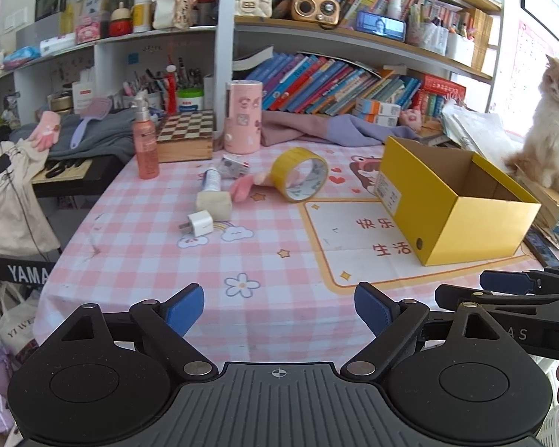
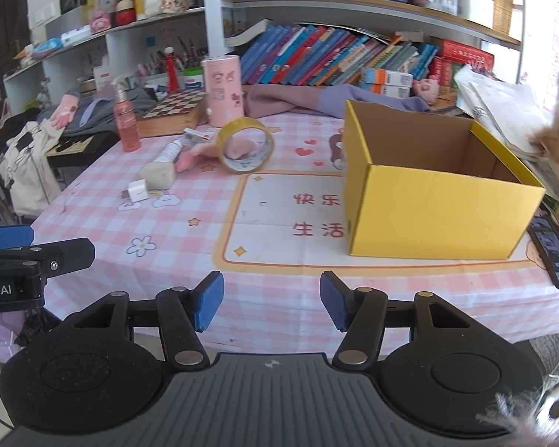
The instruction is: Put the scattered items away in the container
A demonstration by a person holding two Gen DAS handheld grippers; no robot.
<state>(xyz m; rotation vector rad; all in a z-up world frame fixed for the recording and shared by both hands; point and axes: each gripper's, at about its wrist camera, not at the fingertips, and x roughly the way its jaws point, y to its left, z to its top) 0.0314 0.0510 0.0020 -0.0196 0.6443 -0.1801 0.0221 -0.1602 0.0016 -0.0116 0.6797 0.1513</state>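
Observation:
An open yellow cardboard box (image 1: 462, 208) (image 2: 439, 205) stands on the table's right side. I see nothing inside it. Scattered left of it lie a yellow tape roll (image 1: 300, 173) (image 2: 246, 145), a pink plush piece (image 1: 244, 186) (image 2: 190, 158), a white tube (image 1: 212, 180) (image 2: 169, 152), a beige block (image 1: 213, 205) (image 2: 158, 176), a white charger plug (image 1: 199, 224) (image 2: 137, 190) and a small white packet (image 1: 234, 165) (image 2: 197, 135). My left gripper (image 1: 279, 309) is open and empty at the table's near edge. My right gripper (image 2: 272, 305) is open and empty beside it.
The pink checked tablecloth (image 1: 160, 246) covers the table. A pink spray bottle (image 1: 145, 145), chessboard box (image 1: 186, 134), pink canister (image 1: 243, 115) and purple cloth (image 1: 316, 128) stand at the back. A cat (image 1: 551, 126) sits at the right. A phone (image 2: 551, 253) lies at the right edge.

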